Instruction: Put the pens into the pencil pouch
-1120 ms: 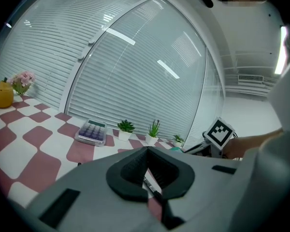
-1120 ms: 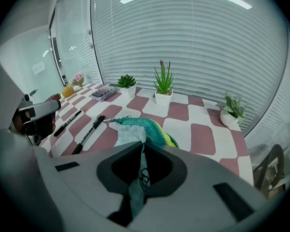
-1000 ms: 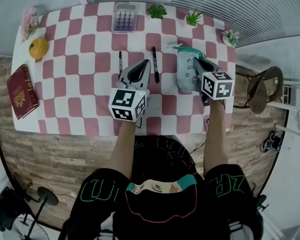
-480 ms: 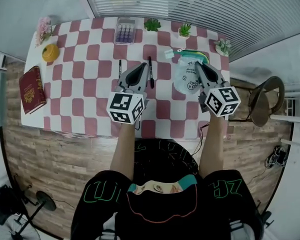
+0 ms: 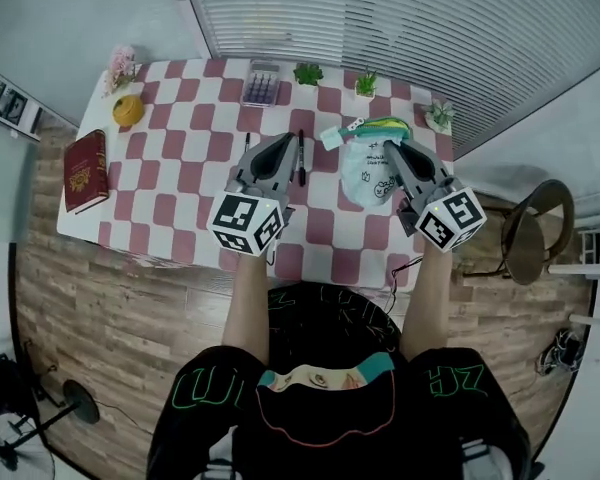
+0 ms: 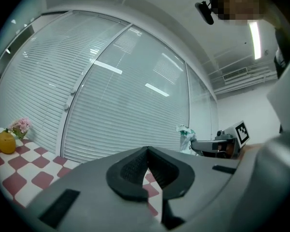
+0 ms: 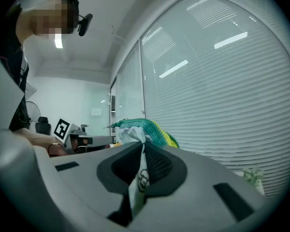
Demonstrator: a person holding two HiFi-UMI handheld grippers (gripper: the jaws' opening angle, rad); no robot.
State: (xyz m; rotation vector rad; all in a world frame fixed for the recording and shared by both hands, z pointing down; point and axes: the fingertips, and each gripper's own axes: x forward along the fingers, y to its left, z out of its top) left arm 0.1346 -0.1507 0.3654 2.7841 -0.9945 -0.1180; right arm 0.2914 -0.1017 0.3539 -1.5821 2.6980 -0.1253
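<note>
**Pouch pinched in my right claw, both pens on the worktop**

Nearest me, my left claw (image 5: 283, 141) is clenched on nothing. In the left gripper view its dark ribbed pads meet with no gap, and only checked cloth shows beyond them (image 6: 147, 151). My right claw (image 5: 390, 149) is clamped on a fold of the soft, pale fabric pencil pouch (image 5: 368, 173) with its cartoon print. In the right gripper view the white cloth is squeezed thin between the pads (image 7: 141, 150), and the green and yellow zip end of the pencil pouch (image 7: 146, 127) bunches up past the tips.

The pouch looks light and limp. I judge it will sag and close on itself from a one-sided pinch, so the mouth needs holding by the rim near the zip. I cannot tell from here whether the zip is open.

Just beyond my left claw, a slim black pen (image 5: 301, 157) lies on the red-and-white checked worktop (image 5: 180, 173), pointing away from me. A second black pen (image 5: 247, 141) lies just left of the claw's tips, partly hidden. Both look stiff, smooth and light, and they may roll or swivel if caught off-centre. I would take each across the middle of the barrel.

Farther back stands a grey calculator (image 5: 262, 83), and a red book (image 5: 84, 171) lies at the far left.
</note>
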